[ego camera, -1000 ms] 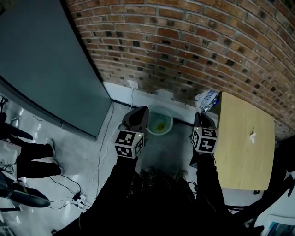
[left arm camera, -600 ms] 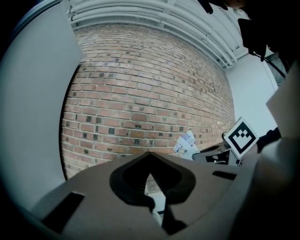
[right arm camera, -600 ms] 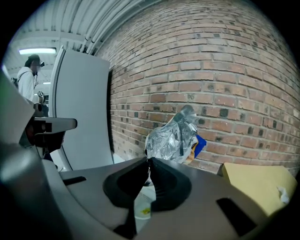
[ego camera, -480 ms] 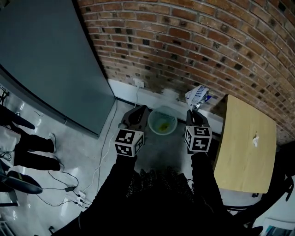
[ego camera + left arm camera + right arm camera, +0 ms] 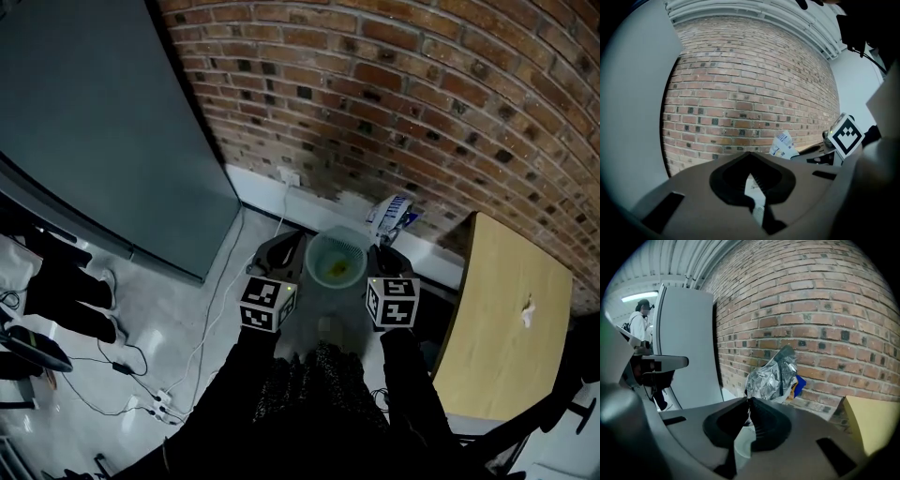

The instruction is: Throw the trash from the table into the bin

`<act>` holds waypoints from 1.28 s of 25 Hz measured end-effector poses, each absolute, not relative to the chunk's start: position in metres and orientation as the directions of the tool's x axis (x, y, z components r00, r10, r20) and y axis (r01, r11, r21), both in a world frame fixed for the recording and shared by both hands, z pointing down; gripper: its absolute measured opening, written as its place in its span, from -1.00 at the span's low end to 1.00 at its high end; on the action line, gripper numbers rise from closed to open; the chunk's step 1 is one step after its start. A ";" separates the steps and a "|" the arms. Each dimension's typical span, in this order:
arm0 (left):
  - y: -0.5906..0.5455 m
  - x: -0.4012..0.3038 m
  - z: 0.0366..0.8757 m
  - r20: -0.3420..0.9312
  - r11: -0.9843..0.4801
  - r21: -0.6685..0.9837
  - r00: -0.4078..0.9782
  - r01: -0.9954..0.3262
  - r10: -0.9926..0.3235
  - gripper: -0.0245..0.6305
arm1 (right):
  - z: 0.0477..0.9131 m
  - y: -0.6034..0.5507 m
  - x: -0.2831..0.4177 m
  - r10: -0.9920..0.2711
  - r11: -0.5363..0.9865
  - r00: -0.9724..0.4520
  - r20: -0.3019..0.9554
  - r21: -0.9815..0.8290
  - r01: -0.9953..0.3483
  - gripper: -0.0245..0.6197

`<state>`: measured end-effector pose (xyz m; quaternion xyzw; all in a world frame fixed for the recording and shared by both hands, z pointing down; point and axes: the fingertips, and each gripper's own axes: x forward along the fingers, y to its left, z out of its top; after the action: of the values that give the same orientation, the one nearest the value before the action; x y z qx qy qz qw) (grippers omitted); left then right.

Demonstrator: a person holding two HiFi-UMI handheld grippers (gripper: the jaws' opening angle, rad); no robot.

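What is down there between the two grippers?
The round bin. The head view shows it on the floor, right between the left gripper and the right gripper, which pinches a shiny wrapper.

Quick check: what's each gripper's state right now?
Left gripper: closed, nothing in it.
Right gripper: closed on a crumpled foil snack bag.

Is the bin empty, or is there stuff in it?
Not empty. The head view looks down into the bin, and something yellowish lies at its bottom. What it is, cannot tell.
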<state>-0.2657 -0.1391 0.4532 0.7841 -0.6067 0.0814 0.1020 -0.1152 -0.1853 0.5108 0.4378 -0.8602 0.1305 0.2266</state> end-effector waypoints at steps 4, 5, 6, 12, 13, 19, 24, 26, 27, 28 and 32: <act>-0.161 -0.267 0.476 0.275 -0.238 0.062 0.246 -0.969 -0.929 -0.91 | 0.543 -0.201 -0.120 -0.654 0.614 -0.528 0.541 -0.028 -0.789 -0.85; -0.166 -0.267 0.481 0.278 -0.239 0.068 0.248 -0.969 -0.928 -0.91 | 0.550 -0.205 -0.121 -0.646 0.618 -0.529 0.550 -0.028 -0.786 -0.85; -0.171 -0.266 0.486 0.279 -0.238 0.075 0.250 -0.968 -0.927 -0.91 | 0.557 -0.209 -0.122 -0.638 0.622 -0.529 0.560 -0.031 -0.782 -0.85; -0.194 -0.263 0.527 0.314 -0.246 0.091 0.262 -0.965 -0.912 -0.91 | 0.611 -0.227 -0.129 -0.581 0.630 -0.532 0.616 -0.073 -0.773 -0.85; -0.198 -0.263 0.536 0.324 -0.247 0.094 0.264 -0.964 -0.908 -0.91 | 0.619 -0.231 -0.130 -0.576 0.630 -0.532 0.621 -0.077 -0.772 -0.85; -0.224 -0.268 0.590 0.384 -0.247 0.115 0.272 -0.962 -0.882 -0.91 | 0.669 -0.251 -0.141 -0.521 0.652 -0.537 0.663 -0.096 -0.752 -0.85; -0.253 -0.265 0.624 0.403 -0.257 0.138 0.291 -0.956 -0.868 -0.91 | 0.712 -0.266 -0.147 -0.478 0.664 -0.533 0.699 -0.110 -0.740 -0.85; -0.263 -0.263 0.636 0.402 -0.267 0.136 0.300 -0.954 -0.865 -0.91 | 0.729 -0.270 -0.150 -0.459 0.677 -0.536 0.709 -0.111 -0.727 -0.85; -0.268 -0.263 0.643 0.403 -0.272 0.135 0.304 -0.953 -0.863 -0.91 | 0.738 -0.272 -0.151 -0.450 0.684 -0.537 0.713 -0.112 -0.721 -0.85; -0.272 -0.262 0.652 0.406 -0.276 0.136 0.308 -0.951 -0.860 -0.91 | 0.746 -0.273 -0.151 -0.442 0.688 -0.538 0.718 -0.114 -0.717 -0.84; -0.278 -0.259 0.688 0.427 -0.273 0.157 0.315 -0.949 -0.848 -0.91 | 0.783 -0.277 -0.153 -0.416 0.681 -0.534 0.736 -0.137 -0.719 -0.84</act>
<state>-0.2592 -0.2783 0.6884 0.7872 -0.5706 0.1304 0.1941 -0.1526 -0.2768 0.7834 0.3346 -0.8483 0.2181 0.3476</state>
